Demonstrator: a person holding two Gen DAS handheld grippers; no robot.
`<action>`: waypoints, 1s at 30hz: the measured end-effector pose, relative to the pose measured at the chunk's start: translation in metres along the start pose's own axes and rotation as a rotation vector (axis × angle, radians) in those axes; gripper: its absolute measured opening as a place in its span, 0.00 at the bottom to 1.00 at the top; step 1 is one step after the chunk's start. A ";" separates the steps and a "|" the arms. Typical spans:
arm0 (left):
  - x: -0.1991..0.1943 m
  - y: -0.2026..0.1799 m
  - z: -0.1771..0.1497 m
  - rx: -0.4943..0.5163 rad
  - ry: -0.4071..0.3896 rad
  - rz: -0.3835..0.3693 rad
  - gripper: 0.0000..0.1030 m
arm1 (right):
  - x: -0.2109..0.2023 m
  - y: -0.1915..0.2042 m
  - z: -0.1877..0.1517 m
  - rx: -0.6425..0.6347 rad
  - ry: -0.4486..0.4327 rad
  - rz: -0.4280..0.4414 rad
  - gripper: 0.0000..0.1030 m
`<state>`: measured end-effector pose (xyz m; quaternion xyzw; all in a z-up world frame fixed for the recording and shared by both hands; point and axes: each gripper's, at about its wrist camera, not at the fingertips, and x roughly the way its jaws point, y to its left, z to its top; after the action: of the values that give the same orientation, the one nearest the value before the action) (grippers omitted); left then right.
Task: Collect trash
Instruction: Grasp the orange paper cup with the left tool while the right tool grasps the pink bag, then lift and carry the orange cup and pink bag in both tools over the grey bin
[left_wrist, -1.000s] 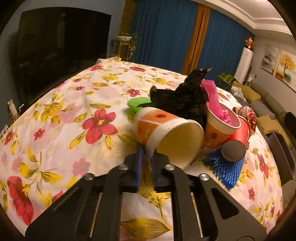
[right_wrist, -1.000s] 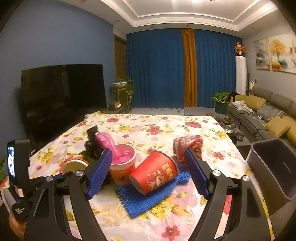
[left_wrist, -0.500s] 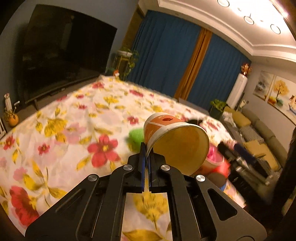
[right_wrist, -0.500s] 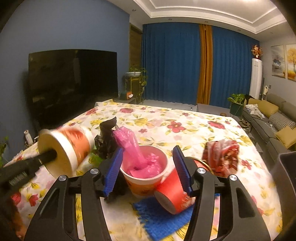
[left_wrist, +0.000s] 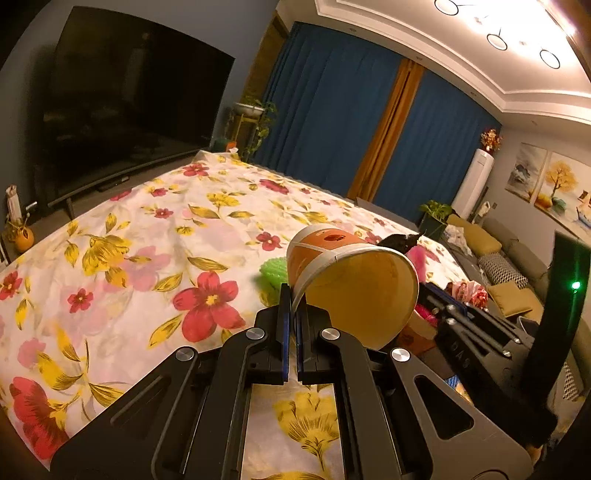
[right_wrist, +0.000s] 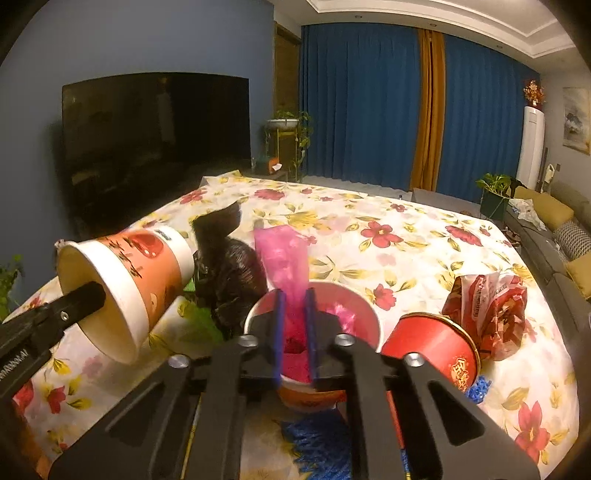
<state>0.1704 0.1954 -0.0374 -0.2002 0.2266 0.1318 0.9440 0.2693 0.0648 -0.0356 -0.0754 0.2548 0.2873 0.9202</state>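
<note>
An orange paper cup (left_wrist: 354, 291) hangs tilted above the floral tablecloth (left_wrist: 147, 240), mouth toward me, with my left gripper (left_wrist: 291, 295) shut on its rim. The right wrist view shows the same cup (right_wrist: 147, 277) off to the left. My right gripper (right_wrist: 294, 299) is closing its jaws, and its blue pads press a pink plastic bag (right_wrist: 284, 258) from both sides. The bag sticks up out of a second paper cup (right_wrist: 354, 302) standing on the table.
A black bag (right_wrist: 229, 273) lies between the two cups. A red cup (right_wrist: 436, 343) lies on its side on blue foam netting (right_wrist: 317, 439), beside a crumpled red wrapper (right_wrist: 487, 310). A green foam piece (left_wrist: 273, 271) sits behind the held cup. A sofa (right_wrist: 554, 210) stands at right.
The left gripper has lifted the orange cup off the table. The right gripper moved from the red cup to the cup with the pink bag and closed from wide open onto the bag.
</note>
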 end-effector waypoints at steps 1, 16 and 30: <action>0.001 0.000 0.000 0.001 0.002 -0.001 0.01 | -0.003 -0.002 0.001 0.005 -0.010 0.000 0.04; -0.030 -0.015 0.011 0.034 -0.065 -0.014 0.01 | -0.094 -0.044 0.039 0.097 -0.233 -0.018 0.02; -0.061 -0.079 0.010 0.137 -0.096 -0.080 0.01 | -0.168 -0.086 0.016 0.080 -0.287 -0.091 0.02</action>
<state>0.1483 0.1201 0.0255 -0.1373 0.1816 0.0874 0.9698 0.2066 -0.0835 0.0638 -0.0081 0.1281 0.2428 0.9616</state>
